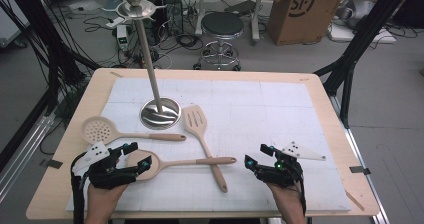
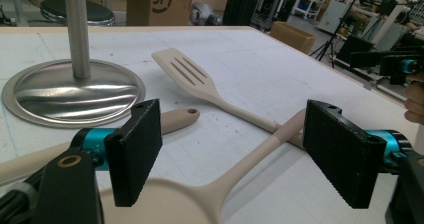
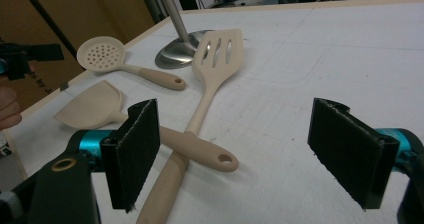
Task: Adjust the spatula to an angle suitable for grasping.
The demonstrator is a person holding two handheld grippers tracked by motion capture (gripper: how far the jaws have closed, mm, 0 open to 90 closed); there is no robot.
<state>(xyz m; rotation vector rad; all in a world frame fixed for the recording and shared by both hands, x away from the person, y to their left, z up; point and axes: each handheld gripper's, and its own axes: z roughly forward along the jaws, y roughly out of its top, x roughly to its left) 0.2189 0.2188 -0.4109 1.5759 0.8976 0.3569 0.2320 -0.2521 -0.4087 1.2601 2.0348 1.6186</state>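
Three beige utensils lie on the white mat (image 1: 280, 114). A perforated skimmer (image 1: 100, 130) is at the left. A slotted spatula (image 1: 194, 119) lies in the middle, and its handle crosses that of a solid spoon (image 1: 150, 165). My left gripper (image 1: 138, 155) hovers open over the spoon's head. In the left gripper view the spoon (image 2: 235, 176) runs between the wide-apart pads (image 2: 135, 151) without touching them. My right gripper (image 1: 256, 154) stands open to the right of the crossed handles, with nothing between its jaws (image 3: 235, 154). The slotted spatula (image 3: 217, 51) and skimmer (image 3: 97, 54) lie ahead of it.
A steel stand with a round base (image 1: 160, 113) and a tall pole topped by hooks (image 1: 134, 5) rises at the mat's back left. Its base (image 2: 72, 91) is just beyond the skimmer handle (image 2: 177, 119). Past the table are a stool (image 1: 221, 26) and a cardboard box (image 1: 300, 9).
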